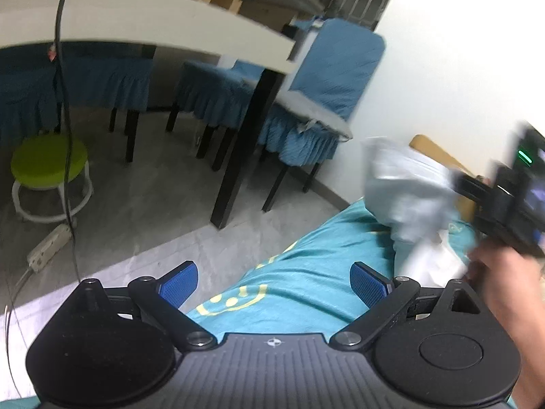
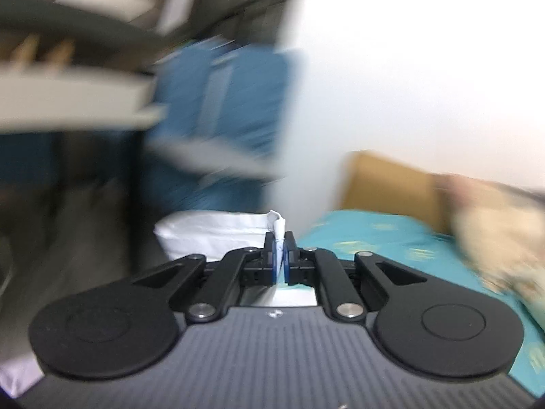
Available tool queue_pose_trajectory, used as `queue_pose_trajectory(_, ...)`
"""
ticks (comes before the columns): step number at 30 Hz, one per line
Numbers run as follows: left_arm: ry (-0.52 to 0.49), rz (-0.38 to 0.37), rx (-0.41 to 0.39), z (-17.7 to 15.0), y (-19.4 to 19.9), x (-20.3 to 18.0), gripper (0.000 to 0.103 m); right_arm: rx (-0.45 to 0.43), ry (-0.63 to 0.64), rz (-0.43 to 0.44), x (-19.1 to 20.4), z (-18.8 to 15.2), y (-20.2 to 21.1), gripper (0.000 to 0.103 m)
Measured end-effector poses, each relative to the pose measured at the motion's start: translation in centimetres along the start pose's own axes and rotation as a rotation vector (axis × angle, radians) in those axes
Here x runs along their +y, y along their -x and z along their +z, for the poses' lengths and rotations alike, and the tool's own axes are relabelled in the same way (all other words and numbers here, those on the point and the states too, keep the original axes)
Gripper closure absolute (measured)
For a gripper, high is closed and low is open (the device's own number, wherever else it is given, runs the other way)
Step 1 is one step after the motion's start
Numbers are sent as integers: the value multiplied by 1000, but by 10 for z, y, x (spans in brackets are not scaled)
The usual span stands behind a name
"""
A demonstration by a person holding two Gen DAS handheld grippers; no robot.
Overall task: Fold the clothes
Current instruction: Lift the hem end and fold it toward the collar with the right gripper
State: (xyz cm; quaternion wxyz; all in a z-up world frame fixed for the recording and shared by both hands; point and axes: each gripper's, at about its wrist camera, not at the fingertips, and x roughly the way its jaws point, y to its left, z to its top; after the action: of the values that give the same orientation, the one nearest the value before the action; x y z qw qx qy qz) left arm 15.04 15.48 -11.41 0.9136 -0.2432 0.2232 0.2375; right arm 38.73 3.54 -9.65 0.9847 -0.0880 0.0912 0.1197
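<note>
My left gripper [image 1: 274, 281] is open and empty, its blue pads wide apart above the teal bed sheet [image 1: 306, 283]. My right gripper [image 2: 281, 255] is shut on a white garment [image 2: 218, 235], which bunches out to the left of the fingers. In the left wrist view the same garment [image 1: 405, 187] hangs blurred in the air at the right, held by the right gripper [image 1: 460, 184] above the bed. The right wrist view is strongly blurred.
A white table [image 1: 146, 30] with a black leg [image 1: 245, 150] stands beyond the bed, with blue-covered chairs [image 1: 333, 75] around it. A green stool [image 1: 49, 160], a power strip [image 1: 47, 247] and a hanging cable are at the left. A beige blurred cloth [image 2: 500, 231] lies on the bed at right.
</note>
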Motion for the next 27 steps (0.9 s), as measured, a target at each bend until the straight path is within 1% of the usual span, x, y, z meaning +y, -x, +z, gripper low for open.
queue_pose_trajectory(2, -26, -10, -10, -2, 4, -7, 6, 44, -99, -119, -43, -10, 5, 96)
queue_pose_trajectory(4, -51, -17, -8, -5, 6, -12, 6, 169, -188, -183, -86, -30, 1, 96)
queue_pose_trajectory(5, -62, -17, 1, -6, 5, -15, 6, 236, -231, -197, -106, -41, -2, 96)
queue_pose_trajectory(6, -73, -18, 9, -7, 4, -18, 6, 300, -273, -205, -126, -53, -4, 96)
queue_pose_trajectory(7, -83, -19, 18, -9, 3, -21, 6, 350, -317, -191, -142, -63, -4, 94)
queue_pose_trajectory(9, -95, -24, 36, -10, 0, -24, 6, 419, -350, -115, -162, -76, 0, 91)
queue_pose_trajectory(10, -99, -27, 45, -11, -1, -25, 6, 452, -361, -74, -170, -82, 3, 84)
queue_pose_trajectory(11, -100, -30, 52, -12, -2, -25, 6, 452, -354, -41, -172, -83, 6, 64)
queue_pose_trajectory(12, -101, -32, 58, -13, -3, -26, 6, 437, -340, -11, -171, -83, 11, 53)
queue_pose_trajectory(13, -103, -31, 61, -14, -4, -26, 6, 408, -348, 11, -173, -81, 16, 33)
queue_pose_trajectory(14, -105, -30, 64, -15, -5, -27, 6, 373, -368, 28, -175, -79, 21, 27)
queue_pose_trajectory(15, -107, -29, 67, -16, -6, -27, 6, 338, -388, 46, -178, -76, 26, 29)
queue_pose_trajectory(16, -109, -27, 70, -17, -7, -28, 6, 317, -423, 55, -180, -74, 21, 29)
queue_pose_trajectory(18, -115, -23, 78, -19, -10, -28, 6, 305, -500, 41, -186, -71, 3, 29)
queue_pose_trajectory(19, -120, -21, 82, -20, -12, -28, 6, 307, -531, 39, -191, -68, -9, 31)
queue_pose_trajectory(20, -124, -19, 87, -21, -14, -29, 6, 320, -551, 41, -196, -68, -20, 36)
queue_pose_trajectory(21, -129, -17, 89, -21, -16, -29, 6, 344, -556, 37, -197, -70, -32, 36)
queue_pose_trajectory(25, -170, -16, 82, -27, -22, -33, 6, 398, -503, 28, -194, -77, -80, 37)
queue_pose_trajectory(27, -186, -15, 84, -30, -25, -36, 6, 434, -476, 36, -188, -82, -99, 62)
